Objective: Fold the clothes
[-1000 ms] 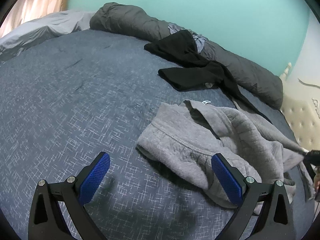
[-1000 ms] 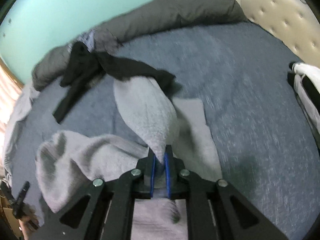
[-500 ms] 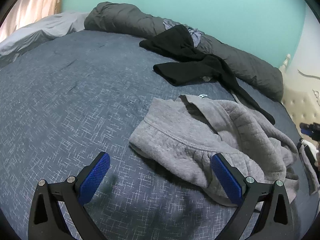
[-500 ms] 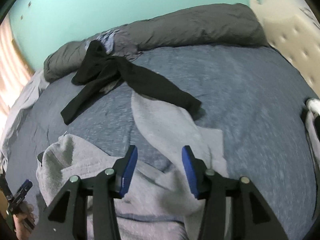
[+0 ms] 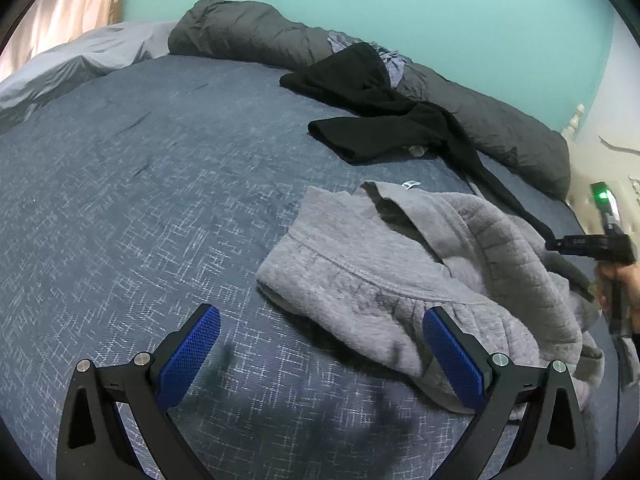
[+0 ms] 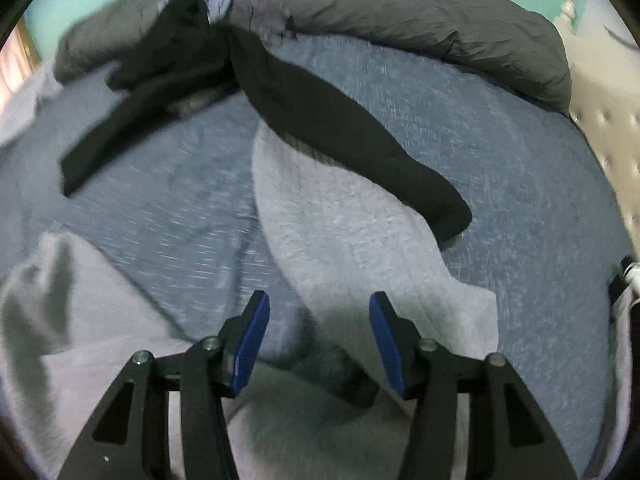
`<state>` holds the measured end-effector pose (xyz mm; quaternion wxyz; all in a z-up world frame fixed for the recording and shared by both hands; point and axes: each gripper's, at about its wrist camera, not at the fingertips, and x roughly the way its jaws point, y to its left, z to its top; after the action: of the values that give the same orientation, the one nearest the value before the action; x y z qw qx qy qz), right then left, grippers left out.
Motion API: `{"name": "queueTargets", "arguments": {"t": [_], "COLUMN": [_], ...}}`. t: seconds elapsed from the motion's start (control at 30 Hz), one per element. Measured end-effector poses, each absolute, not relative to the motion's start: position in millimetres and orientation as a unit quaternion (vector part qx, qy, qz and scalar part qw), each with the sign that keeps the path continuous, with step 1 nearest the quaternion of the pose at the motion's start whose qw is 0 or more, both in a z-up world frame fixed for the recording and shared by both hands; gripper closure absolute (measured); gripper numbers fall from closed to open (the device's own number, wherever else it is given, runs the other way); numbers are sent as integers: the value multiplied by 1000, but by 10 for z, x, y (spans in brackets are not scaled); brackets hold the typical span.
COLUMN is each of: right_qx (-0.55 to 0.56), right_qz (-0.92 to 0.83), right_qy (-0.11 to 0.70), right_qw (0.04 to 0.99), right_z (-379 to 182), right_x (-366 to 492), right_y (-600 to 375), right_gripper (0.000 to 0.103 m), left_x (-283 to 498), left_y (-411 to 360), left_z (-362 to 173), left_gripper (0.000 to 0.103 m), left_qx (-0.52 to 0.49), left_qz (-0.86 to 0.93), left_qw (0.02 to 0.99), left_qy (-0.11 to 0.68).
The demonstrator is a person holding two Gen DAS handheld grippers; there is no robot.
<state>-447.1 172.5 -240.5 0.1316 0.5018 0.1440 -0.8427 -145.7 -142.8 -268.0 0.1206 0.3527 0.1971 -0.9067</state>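
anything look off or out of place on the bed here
Yes: the black garment trails off the rolled dark duvet, one leg lying across the grey sweatshirt's sleeve, so the two are overlapped.

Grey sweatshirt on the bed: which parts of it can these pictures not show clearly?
- Left wrist view: the grey sweatshirt is bunched; its right end runs behind the right gripper and the frame edge.
- Right wrist view: motion blur; the black garment covers the sleeve's far end.

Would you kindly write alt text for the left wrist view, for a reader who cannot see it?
A crumpled grey sweatshirt lies on a blue bedspread, just beyond the open left gripper, whose blue pads hold nothing. Behind it lie a black garment and a rolled dark grey duvet.
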Motion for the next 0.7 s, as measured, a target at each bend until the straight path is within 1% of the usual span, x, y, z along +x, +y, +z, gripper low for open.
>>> {"name": "queueTargets", "arguments": {"t": [0.07, 0.13, 0.2, 0.23, 0.27, 0.33, 0.43, 0.6, 0.7], "right_qx": [505, 508, 512, 515, 517, 522, 523, 500, 478], "right_qz": [-837, -829, -824, -821, -819, -817, -817, -836, -854], "right_qy": [163, 200, 214, 220, 225, 225, 224, 203, 170], "right_qw": [130, 123, 115, 111, 107, 96, 90, 101, 114], "right_z": [-2494, -2595, -2661, -2692, -2722, -2739, -2738, -2531, -2251], "right_x": [-4534, -4569, -4601, -4618, -4636, -4680, -4686, -4587, -4471], "right_y": [1632, 1513, 1473, 1458, 1443, 1474, 1547, 1711, 1891], "right_gripper": [50, 50, 51, 61, 65, 82, 94, 96, 96], "left_x": [-1461, -1466, -1478, -1484, -1488, -1494, -1492, -1495, -1500], "left_y": [-1427, -1421, -1424, -1426, -1426, -1423, -1422, -1428, -1423], "left_z": [-2685, -2687, -2710, -2724, -2733, -2746, -2736, -2735, -2734], "left_gripper": [0, 0, 0, 0, 0, 0, 0, 0, 0], "left_qx": [353, 353, 356, 358, 359, 361, 360, 360, 361], "left_qz": [-907, -907, -906, -905, -904, -903, -904, -903, -903], "left_qw": [119, 118, 117, 117, 116, 116, 115, 115, 113], "left_qy": [197, 195, 198, 199, 200, 201, 200, 204, 206]}}
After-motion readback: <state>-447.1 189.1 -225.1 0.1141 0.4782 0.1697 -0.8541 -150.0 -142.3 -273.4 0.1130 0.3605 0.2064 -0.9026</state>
